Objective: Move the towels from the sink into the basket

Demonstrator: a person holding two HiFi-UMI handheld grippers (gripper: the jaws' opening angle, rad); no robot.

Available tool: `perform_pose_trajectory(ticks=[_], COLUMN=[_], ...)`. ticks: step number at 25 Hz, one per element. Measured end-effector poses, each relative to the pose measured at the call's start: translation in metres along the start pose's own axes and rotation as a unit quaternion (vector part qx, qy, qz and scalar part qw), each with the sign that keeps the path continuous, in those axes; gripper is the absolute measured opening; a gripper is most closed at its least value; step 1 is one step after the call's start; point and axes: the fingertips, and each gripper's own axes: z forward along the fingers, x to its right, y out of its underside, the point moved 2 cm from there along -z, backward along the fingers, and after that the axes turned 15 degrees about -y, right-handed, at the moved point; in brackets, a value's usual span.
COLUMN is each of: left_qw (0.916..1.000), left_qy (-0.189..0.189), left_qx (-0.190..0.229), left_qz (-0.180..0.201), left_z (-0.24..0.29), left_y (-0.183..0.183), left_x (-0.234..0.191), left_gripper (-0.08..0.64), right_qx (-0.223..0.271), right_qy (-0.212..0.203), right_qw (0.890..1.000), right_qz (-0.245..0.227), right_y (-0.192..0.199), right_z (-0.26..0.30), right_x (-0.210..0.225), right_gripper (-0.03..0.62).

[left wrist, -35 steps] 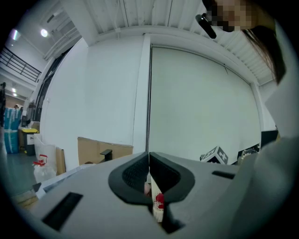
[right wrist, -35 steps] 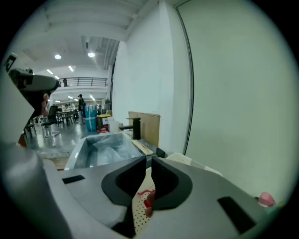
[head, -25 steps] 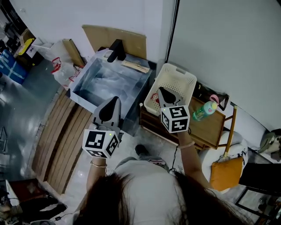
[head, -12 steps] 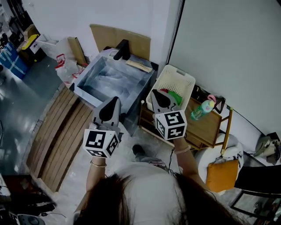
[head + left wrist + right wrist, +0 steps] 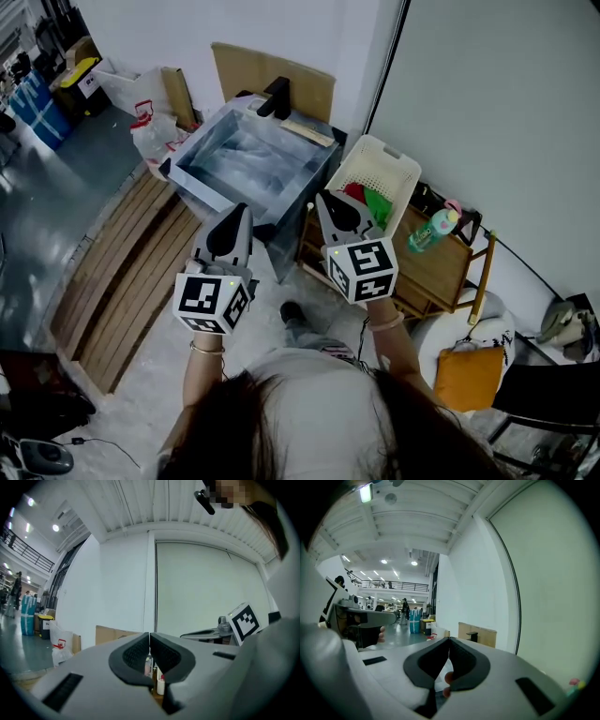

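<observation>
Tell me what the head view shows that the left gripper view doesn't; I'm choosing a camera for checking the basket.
Only the head view plainly shows the sink and the basket holding a red towel and a green towel. Only the left gripper view shows the ceiling and the left gripper with its jaws closed, nothing between them. Both show the cardboard at the wall and the right gripper.

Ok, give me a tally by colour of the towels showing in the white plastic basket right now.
red cloth towel: 1
green cloth towel: 1
Total in the white perforated plastic basket: 2
</observation>
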Motion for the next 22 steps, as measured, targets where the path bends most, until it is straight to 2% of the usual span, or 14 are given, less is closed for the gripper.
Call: perform_pose_trajectory(ticks=[10, 22], left_qw=[0.9999, 0.9998], left_qy=[-0.007, -0.002], left_qx=[0.012, 0.014], left_qz=[0.005, 0.014], left_z=[-0.046, -0.091], left_y=[-0.006, -0.005], left_x=[0.019, 0.038], left_gripper=[0.009, 0.009], right_qx=[0.004, 0.013], right_qy=[-0.020, -0.015], right_qw=[1.000, 0.999], right_qz=[-0.024, -0.035], right_y=[-0.007, -0.010], right_z=[-0.036, -0.077], right_x=[-0.039, -0.066], right_gripper=[0.026, 0.026])
